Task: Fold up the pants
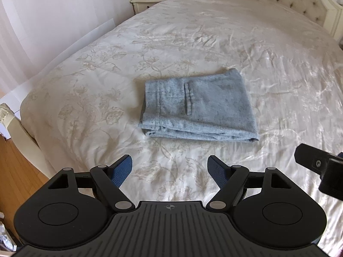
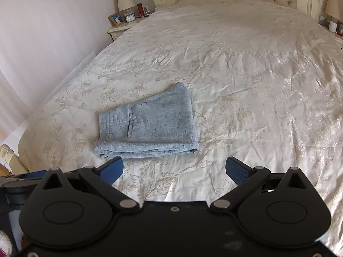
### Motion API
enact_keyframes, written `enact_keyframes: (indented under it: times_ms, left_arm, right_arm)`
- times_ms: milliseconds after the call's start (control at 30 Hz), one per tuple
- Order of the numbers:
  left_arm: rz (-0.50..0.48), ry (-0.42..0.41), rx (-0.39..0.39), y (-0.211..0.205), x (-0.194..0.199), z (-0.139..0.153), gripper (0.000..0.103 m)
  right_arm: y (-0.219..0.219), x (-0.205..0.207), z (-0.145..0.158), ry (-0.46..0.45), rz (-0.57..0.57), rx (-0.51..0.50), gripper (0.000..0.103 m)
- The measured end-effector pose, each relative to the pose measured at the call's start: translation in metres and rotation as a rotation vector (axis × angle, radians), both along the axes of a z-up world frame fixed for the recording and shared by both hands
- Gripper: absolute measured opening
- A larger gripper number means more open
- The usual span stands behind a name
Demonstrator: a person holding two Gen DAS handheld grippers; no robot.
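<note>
Both grippers [image 1: 170, 167] [image 2: 174, 170] gape before folded, speckled light-blue pants [image 1: 198, 105].

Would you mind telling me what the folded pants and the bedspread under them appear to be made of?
Folded pants: probably a soft knit or fleece-like cotton, matte; heathered light-blue surface with dark flecks and stitched seams.
Bedspread: likely satin or a silky synthetic, glossy; cream floral pattern with bright sheen along its wrinkles.

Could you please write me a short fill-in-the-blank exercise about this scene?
1. The folded pants lie on the ____.
2. The left gripper has its jaws ____, with nothing between them.
3. The colour of the pants is light ____.
4. The right gripper holds ____.

Missing words: bed; open; blue; nothing
</note>
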State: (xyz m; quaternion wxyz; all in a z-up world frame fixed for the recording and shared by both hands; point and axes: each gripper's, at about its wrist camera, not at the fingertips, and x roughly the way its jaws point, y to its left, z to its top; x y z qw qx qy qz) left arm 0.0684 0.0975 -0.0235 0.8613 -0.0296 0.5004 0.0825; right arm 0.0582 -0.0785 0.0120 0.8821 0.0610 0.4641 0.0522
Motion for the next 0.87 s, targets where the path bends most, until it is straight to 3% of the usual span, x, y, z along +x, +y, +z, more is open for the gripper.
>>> enact_keyframes:
  times_ms: [867]
  left_arm:
    - [0.003, 0.0, 0.029, -0.012, -0.005, 0.0, 0.076]
  right_arm:
    - [0.0, 0.001, -0.004, 0.013, -0.005, 0.003, 0.103]
